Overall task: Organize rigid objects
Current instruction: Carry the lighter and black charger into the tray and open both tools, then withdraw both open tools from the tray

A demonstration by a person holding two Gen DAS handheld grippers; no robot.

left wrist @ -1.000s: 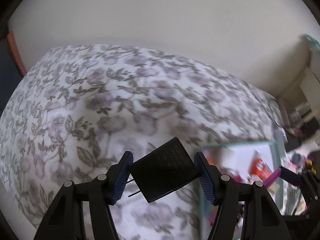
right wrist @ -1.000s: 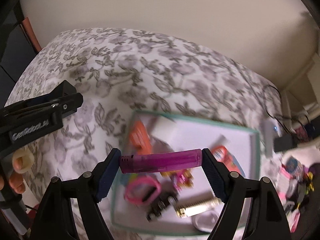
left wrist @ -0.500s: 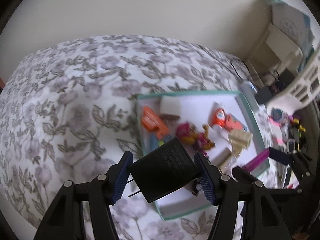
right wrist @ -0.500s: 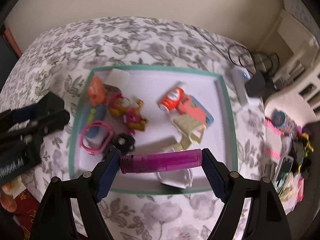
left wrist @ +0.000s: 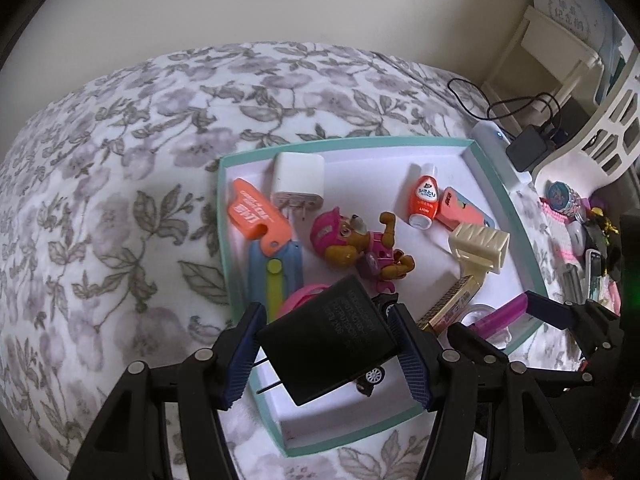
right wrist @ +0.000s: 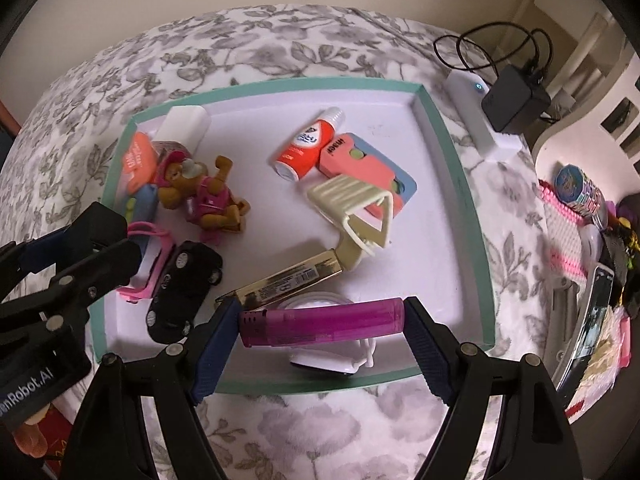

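Currently a black charger (left wrist: pixel 326 340) is clamped in the left gripper (left wrist: pixel 326 354) and a purple lighter (right wrist: pixel 322 322) in the right gripper (right wrist: pixel 320 334). Both are held over the tray (right wrist: pixel 456 152), presumably for drop-off among the items already collected.

You see a flowered bedspread (left wrist: pixel 120 200) running up to a plain cream wall (left wrist: pixel 280 0). Off its right edge, a black power brick (right wrist: pixel 514 98) with a looped black cable (right wrist: pixel 496 40) sits beside a white device (right wrist: pixel 476 108) with a small blue light. Farther right lie a pink-and-white beaded strip (right wrist: pixel 564 240) and a white openwork chair back (left wrist: pixel 600 120)
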